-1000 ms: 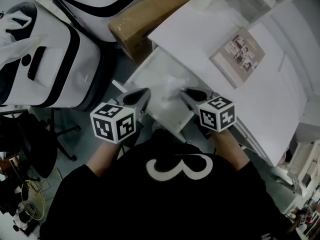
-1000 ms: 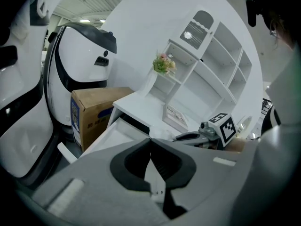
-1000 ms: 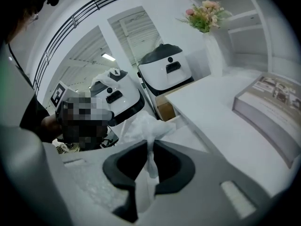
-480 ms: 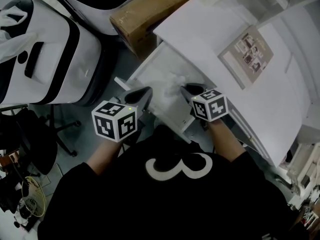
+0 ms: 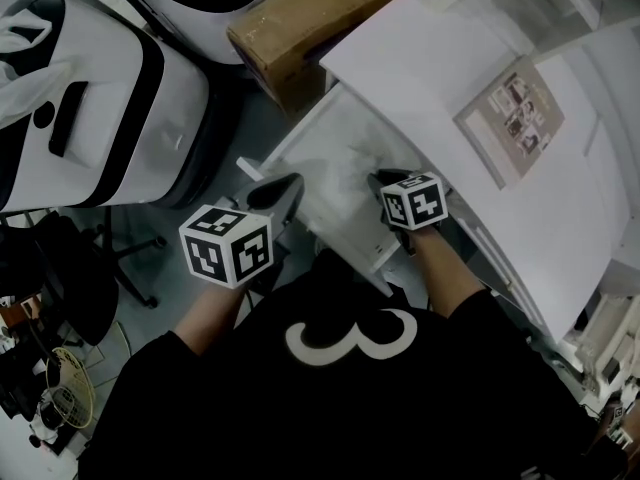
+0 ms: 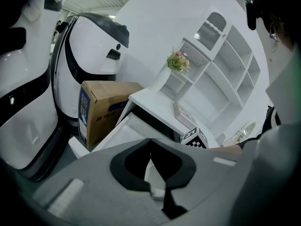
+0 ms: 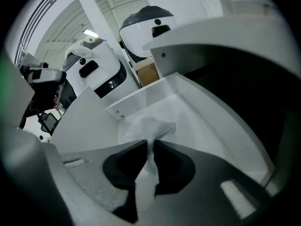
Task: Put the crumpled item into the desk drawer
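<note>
Tissue [image 7: 148, 126], white and crumpled, is pinched between the jaws of the right gripper [image 7: 150, 142]. The jaws are closed nearly together on a thin neck of it, and the bunched part stands out beyond the tips. The held tissue hangs inside the open drawer [image 7: 193, 112], above its white floor and near the front left corner. Whether it touches the floor cannot be told.

From the head view, the right gripper [image 5: 385, 180] points steeply down into the drawer [image 5: 320, 153], which is pulled out from under the white desk [image 5: 420, 68].

The left gripper [image 6: 150, 140] has its jaws closed tip to tip with nothing between them. In the head view the left gripper [image 5: 285, 190] sits just outside the drawer's near left corner.

A printed booklet [image 5: 510, 118] lies flat on the desk. A cardboard box [image 5: 300, 23] stands on the floor beside the desk's far end. White machines with black trim [image 5: 100, 98] stand to the left. A white shelf unit [image 6: 221, 65] with a small bunch of flowers [image 6: 178, 62] stands beyond the desk.
</note>
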`<state>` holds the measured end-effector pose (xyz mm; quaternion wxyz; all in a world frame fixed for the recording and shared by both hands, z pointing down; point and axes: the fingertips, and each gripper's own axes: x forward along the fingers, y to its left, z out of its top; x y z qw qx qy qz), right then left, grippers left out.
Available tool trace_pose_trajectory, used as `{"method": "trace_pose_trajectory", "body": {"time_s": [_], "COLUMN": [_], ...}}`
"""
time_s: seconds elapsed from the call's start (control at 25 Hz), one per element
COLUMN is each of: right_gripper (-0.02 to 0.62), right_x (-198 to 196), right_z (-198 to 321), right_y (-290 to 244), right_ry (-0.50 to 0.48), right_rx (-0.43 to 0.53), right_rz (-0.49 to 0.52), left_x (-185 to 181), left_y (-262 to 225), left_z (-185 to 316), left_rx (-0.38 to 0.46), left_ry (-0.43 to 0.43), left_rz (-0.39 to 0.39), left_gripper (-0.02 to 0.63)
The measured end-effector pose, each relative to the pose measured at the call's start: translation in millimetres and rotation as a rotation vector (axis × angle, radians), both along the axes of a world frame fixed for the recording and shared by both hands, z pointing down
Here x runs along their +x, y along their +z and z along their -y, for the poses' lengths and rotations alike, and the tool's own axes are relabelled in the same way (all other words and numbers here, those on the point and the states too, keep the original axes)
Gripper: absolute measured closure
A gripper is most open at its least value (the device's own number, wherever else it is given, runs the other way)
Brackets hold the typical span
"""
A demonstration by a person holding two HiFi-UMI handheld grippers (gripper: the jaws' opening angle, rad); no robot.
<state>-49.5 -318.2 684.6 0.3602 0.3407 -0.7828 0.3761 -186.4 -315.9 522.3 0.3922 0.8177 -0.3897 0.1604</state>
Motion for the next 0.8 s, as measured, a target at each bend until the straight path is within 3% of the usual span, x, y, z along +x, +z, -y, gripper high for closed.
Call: {"method": "trace_pose_trajectory", "body": {"time_s": [0.48, 0.8], "right_gripper": [0.546, 0.531], "right_x": [8, 7], "right_z": [0, -1], "right_y": [51, 59], "right_ry": [0.068, 0.067], "right_rx": [-0.097, -0.108], "right_rz": [-0.055, -0.071], "left_x": [-10, -17], "left_y": [11, 11], "left_z": [4, 4], "left_rx": [-0.027, -0.03], "left_ry": [-0.023, -0.046], "left_rz": [0.004, 0.0], "left_gripper": [0.597, 0.597]}}
